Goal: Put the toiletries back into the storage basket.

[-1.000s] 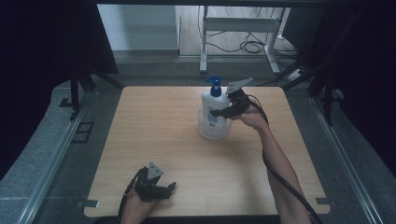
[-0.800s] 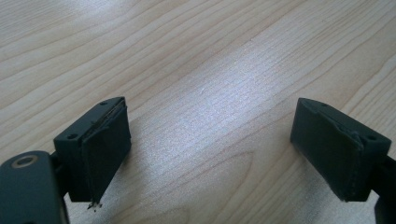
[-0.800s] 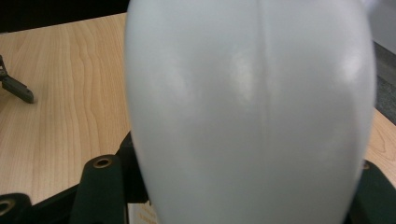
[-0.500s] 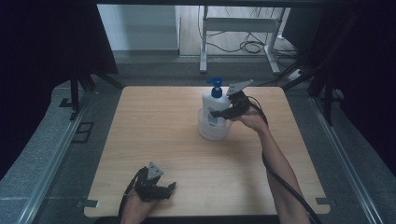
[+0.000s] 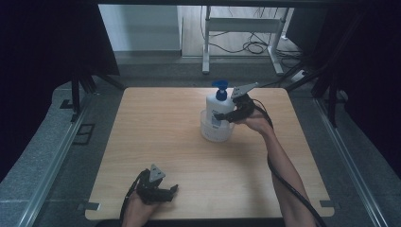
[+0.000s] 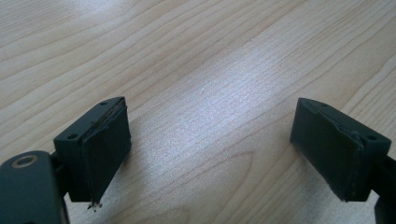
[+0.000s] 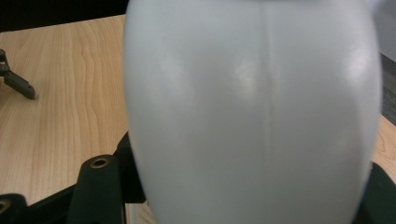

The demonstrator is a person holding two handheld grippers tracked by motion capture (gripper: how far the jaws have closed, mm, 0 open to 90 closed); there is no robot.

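A white pump bottle with a blue pump head stands in a round translucent tub at the back middle of the wooden table. My right gripper reaches in from the right and is shut on the bottle's body; its jaws have just been opening slightly with the bottle still between them. In the right gripper view the bottle sits close up between the black jaws. My left gripper rests at the table's front edge, and its jaws stand open over bare wood.
Grey floor panels surround the table, and a metal stand with cables lies beyond the far edge. The right forearm and its cable cross the table's right side. Bare wood lies between the two hands.
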